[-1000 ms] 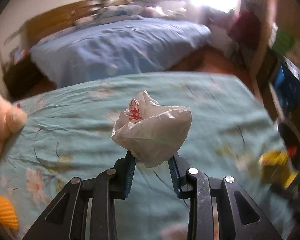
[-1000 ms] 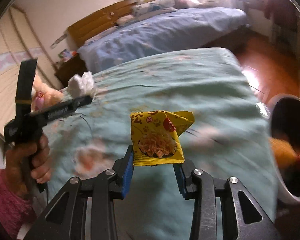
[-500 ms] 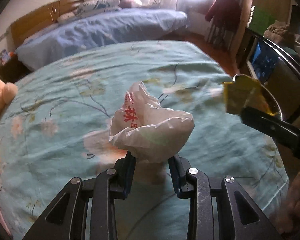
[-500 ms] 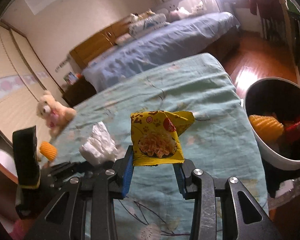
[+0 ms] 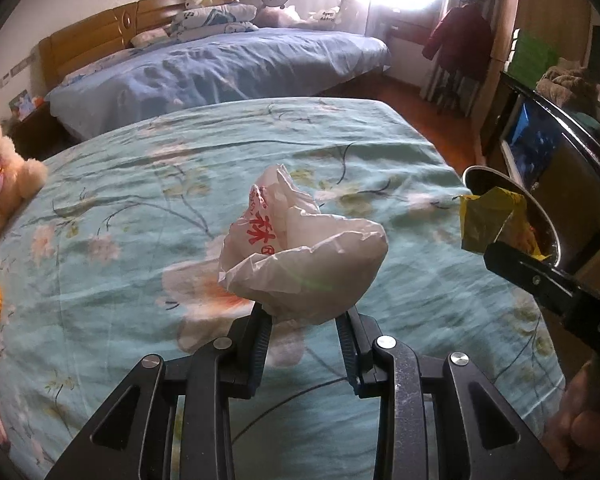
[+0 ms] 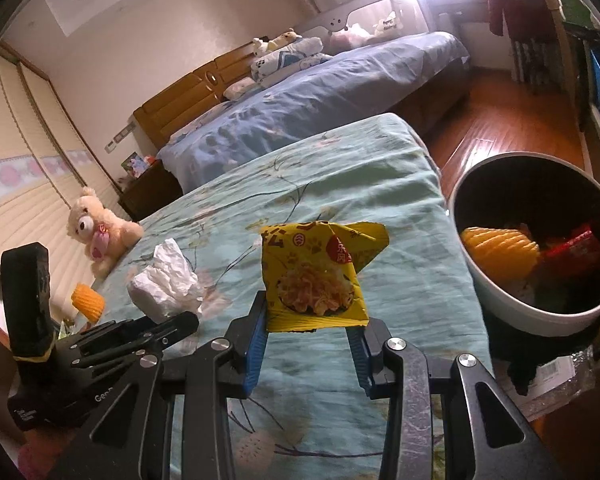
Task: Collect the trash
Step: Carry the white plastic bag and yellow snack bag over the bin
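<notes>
I am holding a crumpled white plastic bag (image 5: 300, 256) with red printing in my left gripper (image 5: 305, 344), whose jaws are standing narrowly apart and pinching the bag's lower edge, so that the bag is riding above the teal floral bedspread (image 5: 140, 240); my right gripper (image 6: 308, 350) is clamping the bottom edge of a torn yellow snack wrapper (image 6: 316, 276) in the same narrow way, the wrapper standing upright over the bedspread; from the right wrist view the white bag is showing at the left, carried at the tip of my other gripper; the round trash bin (image 6: 512, 312) is sitting just beside the right edge of the bed, with an orange ridged piece (image 6: 500, 254) and a red wrapper (image 6: 572, 246) lying inside it; a cream teddy bear (image 6: 96, 228) is sitting on the far left of the bedspread, and another orange ridged piece (image 6: 87, 302) is lying near it; a second bed with a blue cover (image 5: 220, 64) is standing beyond.
</notes>
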Motion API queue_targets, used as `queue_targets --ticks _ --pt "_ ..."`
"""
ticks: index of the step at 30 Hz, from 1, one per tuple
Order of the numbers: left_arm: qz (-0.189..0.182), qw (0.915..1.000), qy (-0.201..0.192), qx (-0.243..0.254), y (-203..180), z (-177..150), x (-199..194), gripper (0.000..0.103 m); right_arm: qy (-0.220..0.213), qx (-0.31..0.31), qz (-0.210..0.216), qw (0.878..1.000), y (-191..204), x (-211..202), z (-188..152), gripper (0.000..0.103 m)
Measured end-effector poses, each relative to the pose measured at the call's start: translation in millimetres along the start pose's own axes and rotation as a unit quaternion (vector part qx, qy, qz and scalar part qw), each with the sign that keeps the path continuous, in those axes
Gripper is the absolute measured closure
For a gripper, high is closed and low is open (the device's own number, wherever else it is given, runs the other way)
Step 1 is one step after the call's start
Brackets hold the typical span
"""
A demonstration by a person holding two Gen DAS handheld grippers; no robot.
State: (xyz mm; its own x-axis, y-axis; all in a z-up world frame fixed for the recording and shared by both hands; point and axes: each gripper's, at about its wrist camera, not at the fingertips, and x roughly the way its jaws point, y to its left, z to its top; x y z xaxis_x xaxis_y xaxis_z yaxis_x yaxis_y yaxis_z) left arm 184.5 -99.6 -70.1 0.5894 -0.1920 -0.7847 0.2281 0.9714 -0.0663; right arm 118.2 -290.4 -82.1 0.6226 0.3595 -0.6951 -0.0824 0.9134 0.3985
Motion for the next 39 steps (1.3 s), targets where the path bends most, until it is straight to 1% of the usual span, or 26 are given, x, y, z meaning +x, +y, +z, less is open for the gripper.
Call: queue_targets --ticks 7,10,13,19,25,39 --pt "0.000 1.0000 0.003 0.007 -13.6 6.1 3.2 0.072 0.007 0.005 -0.011 1.000 -8.0 -1.2 -7.8 0.065" --pt "0.001 0.9999 0.006 0.010 -20.6 6.8 6.5 0.072 0.004 0.003 -0.014 1.000 -10.2 -6.0 -8.6 0.065" --pt "0.001 0.9998 0.005 0.021 -29.5 7.4 7.6 0.072 0.002 -0.005 -0.018 1.000 -9.4 -9.4 -7.2 0.066" --pt "-0.001 0.9995 0.005 0.032 -40.5 7.3 7.3 0.072 0.002 0.000 -0.025 1.000 -14.9 -11.1 -6.2 0.066" --pt "-0.007 0.9991 0.012 0.039 -49.0 6.3 11.0 0.072 -0.002 0.005 -0.032 0.999 -24.3 -20.2 -4.2 0.065" --pt "-0.019 0.9977 0.009 0.065 -74.3 10.8 11.1 0.071 -0.013 0.016 -0.054 0.998 -49.0 -37.5 2.1 0.065"
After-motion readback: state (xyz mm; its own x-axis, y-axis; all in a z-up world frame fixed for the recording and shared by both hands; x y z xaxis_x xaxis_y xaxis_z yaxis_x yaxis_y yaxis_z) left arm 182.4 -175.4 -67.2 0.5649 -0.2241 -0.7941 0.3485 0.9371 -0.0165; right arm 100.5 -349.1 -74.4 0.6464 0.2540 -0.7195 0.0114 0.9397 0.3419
